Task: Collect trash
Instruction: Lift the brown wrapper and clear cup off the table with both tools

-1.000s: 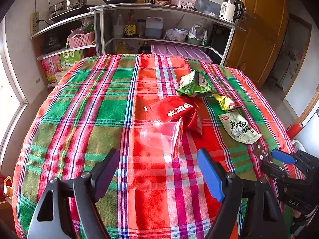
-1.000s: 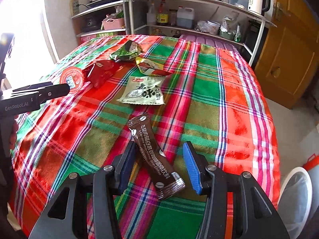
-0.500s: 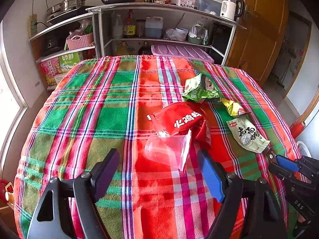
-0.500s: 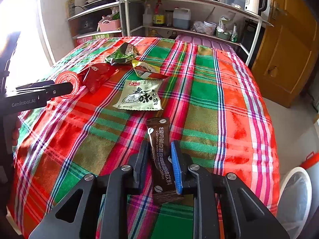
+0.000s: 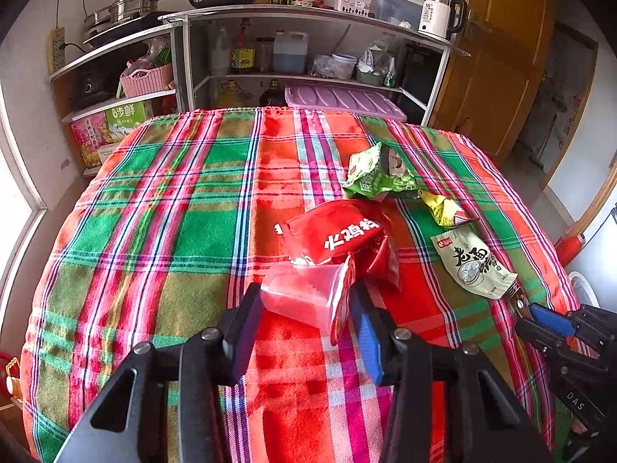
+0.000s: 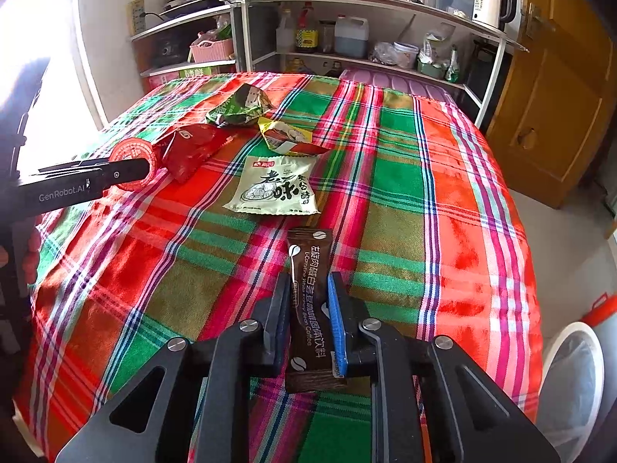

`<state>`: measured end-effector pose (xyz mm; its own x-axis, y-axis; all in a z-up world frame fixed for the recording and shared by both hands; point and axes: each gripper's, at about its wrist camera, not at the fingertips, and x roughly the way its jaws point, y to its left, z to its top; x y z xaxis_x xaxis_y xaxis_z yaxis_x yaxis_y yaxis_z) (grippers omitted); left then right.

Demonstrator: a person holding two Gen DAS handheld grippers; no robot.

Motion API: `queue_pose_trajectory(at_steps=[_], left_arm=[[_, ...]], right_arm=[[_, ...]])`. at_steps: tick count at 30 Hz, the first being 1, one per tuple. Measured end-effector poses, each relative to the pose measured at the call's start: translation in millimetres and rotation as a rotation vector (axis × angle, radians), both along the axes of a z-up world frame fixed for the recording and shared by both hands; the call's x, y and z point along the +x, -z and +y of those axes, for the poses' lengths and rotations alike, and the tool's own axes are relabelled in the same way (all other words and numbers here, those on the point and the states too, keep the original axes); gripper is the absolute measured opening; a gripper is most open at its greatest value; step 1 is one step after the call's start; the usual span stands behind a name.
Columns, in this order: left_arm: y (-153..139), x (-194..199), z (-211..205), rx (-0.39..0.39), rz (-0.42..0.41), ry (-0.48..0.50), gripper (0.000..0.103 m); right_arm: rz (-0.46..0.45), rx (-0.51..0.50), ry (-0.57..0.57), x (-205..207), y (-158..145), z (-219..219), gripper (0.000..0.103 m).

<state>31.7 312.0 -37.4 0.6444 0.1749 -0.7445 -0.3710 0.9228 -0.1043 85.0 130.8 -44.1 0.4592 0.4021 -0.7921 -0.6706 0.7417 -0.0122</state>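
Right gripper [image 6: 308, 316] pinching the thin brown coffee sachet [image 6: 310, 301], left gripper [image 5: 304, 316] closed around the crushable clear plastic cup [image 5: 304, 295]: either may slip.

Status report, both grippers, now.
Left gripper closing around the plastic cup. Right gripper shut on the coffee sachet. Four wrappers on the tablecloth. Nothing in the way.

coffee sachet [image 6: 310, 301] edges behind claw fingers, bin [image 6: 570, 382] perhaps cropped
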Motion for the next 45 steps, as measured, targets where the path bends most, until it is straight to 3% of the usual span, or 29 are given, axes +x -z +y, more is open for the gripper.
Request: queue_pose_trajectory(at_steps=[15,30,45], left_arm=[[-15,-14,-11,0.013,-0.034,0.01,0.047],[-44,-20,-62,0.055,-0.089,0.105,0.047],[-59,-4,-133,0.064,-0.123,0.24,0.047]], right_arm=[[-0.009,0.033,0.007,-8,-8,-6,0.019],[-0.045,0.109,0.074,-16,-34,-40,0.019],[-0.078,0.156,0.186,-20,-55,-103,0.019]])
